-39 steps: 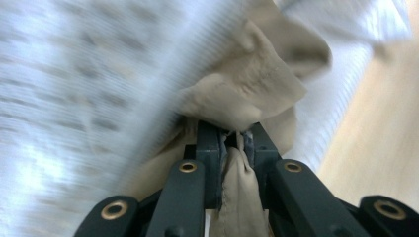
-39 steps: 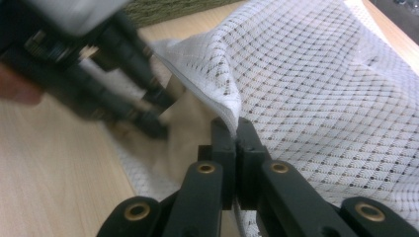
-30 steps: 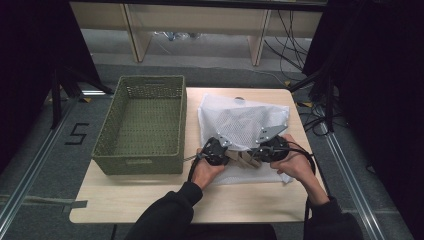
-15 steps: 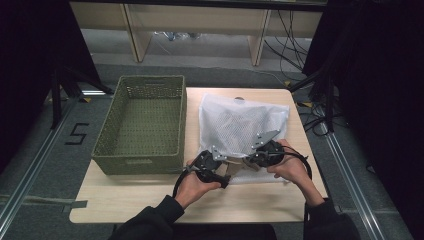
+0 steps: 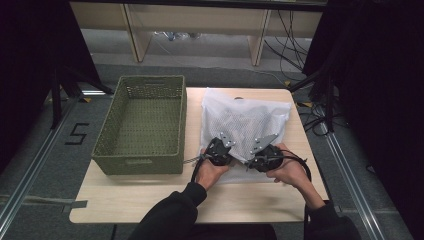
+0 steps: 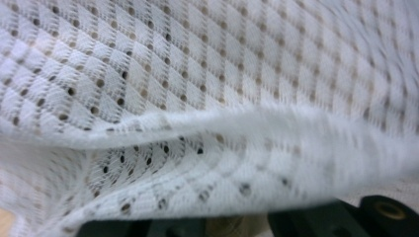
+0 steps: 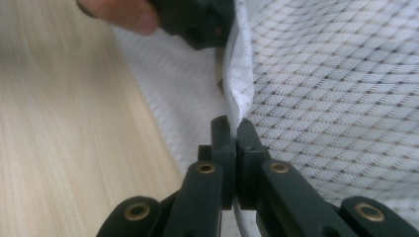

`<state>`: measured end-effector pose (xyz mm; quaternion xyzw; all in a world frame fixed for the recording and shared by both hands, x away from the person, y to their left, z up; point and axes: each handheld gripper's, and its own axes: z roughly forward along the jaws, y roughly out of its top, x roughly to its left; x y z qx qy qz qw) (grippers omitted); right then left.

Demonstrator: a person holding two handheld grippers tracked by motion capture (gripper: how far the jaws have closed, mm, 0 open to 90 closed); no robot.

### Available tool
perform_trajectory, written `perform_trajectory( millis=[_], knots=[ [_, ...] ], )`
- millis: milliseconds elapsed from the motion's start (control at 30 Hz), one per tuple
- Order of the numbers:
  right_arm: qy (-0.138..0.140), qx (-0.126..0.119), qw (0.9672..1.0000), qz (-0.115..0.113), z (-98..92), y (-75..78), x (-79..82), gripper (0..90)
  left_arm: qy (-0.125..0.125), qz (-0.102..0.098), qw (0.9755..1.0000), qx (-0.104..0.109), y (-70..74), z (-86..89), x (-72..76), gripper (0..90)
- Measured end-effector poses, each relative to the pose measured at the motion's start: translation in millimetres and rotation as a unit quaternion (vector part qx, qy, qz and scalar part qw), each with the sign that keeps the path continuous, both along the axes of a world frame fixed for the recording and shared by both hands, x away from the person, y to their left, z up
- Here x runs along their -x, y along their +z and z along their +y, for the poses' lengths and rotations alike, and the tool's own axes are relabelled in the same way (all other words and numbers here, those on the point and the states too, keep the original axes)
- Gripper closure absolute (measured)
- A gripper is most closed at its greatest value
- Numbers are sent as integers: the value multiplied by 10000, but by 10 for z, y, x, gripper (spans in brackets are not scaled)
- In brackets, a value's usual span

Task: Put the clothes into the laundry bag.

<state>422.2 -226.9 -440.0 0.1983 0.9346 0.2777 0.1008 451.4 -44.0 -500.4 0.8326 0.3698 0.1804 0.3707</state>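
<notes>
Mesh bag (image 5: pixel 245 122): lying on the wooden table (image 5: pixel 125 195), beside the green basket (image 5: pixel 142 125).
Right gripper (image 7: pixel 236 132): clamping the bag's folded hem.
Left gripper (image 5: pixel 218 150): jaws just closing at the hem; grip unclear.

The right tool (image 7: pixel 236 129) pinches the white mesh cloth's (image 7: pixel 336 89) folded edge above the wooden counter (image 7: pixel 59 123).

A basket (image 5: pixel 142 125) sits at the left of the bench (image 5: pixel 130 197); a mesh bag (image 5: pixel 245 120) lies just beside it, to its right.
</notes>
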Motion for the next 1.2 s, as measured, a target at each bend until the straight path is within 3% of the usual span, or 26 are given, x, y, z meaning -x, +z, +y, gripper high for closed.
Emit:
perform_trajectory(
  millis=[167, 233, 333, 500, 633, 733, 833, 900, 1000, 1100, 1200],
  knots=[
    [-55, 106, 9997, 223, 27, -212, -45, 900, -220, 175, 9996, -7, -13, 66, 124, 612],
    [-76, 109, 9996, 239, 24, -246, -64, 900, -170, 274, 9994, 82, 22, 144, 211, 529],
    [-64, 112, 9997, 213, 23, -266, -88, 900, -263, 338, 9991, 23, 82, 283, 379, 433],
    [-33, 175, 9996, 213, 47, -295, -120, 900, -385, 461, 9982, -22, 104, 474, 616, 367],
    [-59, 206, 9996, 187, 81, -308, -131, 900, -601, 567, 9964, -200, 30, 445, 648, 286],
    [-37, 169, 9997, 164, 103, -309, -119, 900, -722, 664, 9945, -379, -35, 384, 590, 255],
    [59, 144, 9997, 161, 122, -307, -104, 900, -734, 513, 9957, -243, -77, 366, 534, 359],
    [130, 157, 9997, 165, 136, -318, -115, 900, -656, 480, 9966, -125, -81, 402, 495, 588],
    [63, 148, 9997, 184, 178, -345, -127, 900, -642, 467, 9968, -126, -79, 420, 514, 778],
    [20, 167, 9998, 113, 239, -391, -194, 900, -666, 432, 9966, -208, -75, 427, 552, 865],
    [-143, 209, 9997, -58, 291, -428, -293, 900, -768, 607, 9952, -41, -78, 459, 597, 877]
  ],
)
